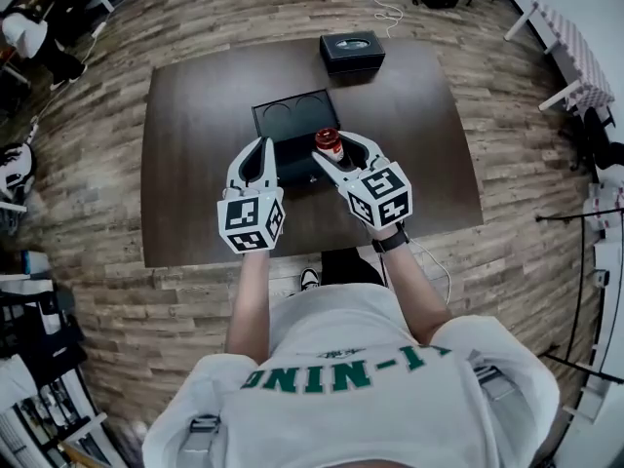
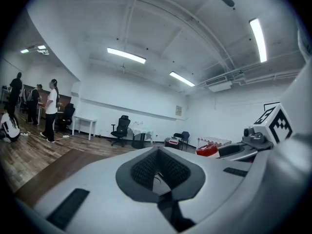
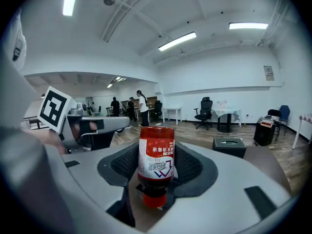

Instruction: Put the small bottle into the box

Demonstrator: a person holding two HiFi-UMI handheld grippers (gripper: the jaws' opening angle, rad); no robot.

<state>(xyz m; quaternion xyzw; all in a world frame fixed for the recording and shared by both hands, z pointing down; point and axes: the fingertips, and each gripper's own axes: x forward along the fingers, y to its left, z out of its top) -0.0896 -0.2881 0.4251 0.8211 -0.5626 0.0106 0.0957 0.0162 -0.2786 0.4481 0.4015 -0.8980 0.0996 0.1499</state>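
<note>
A small red bottle [image 1: 330,144] with a white label is clamped between the pads of my right gripper [image 1: 341,154], which is shut on it. In the right gripper view the bottle [image 3: 156,162] stands cap-down between the jaws. It hangs over the right part of the black open box [image 1: 289,121] in the middle of the dark table [image 1: 195,164]. My left gripper [image 1: 261,150] is just left of it, over the box's near edge, shut with nothing between its pads [image 2: 146,172]. The left gripper view catches the bottle [image 2: 207,150] at its right.
A black tissue box [image 1: 352,52] sits at the table's far edge, also seen as the tissue box [image 3: 230,146] in the right gripper view. The box has two round recesses. People stand by desks and office chairs [image 2: 119,129] far across the room.
</note>
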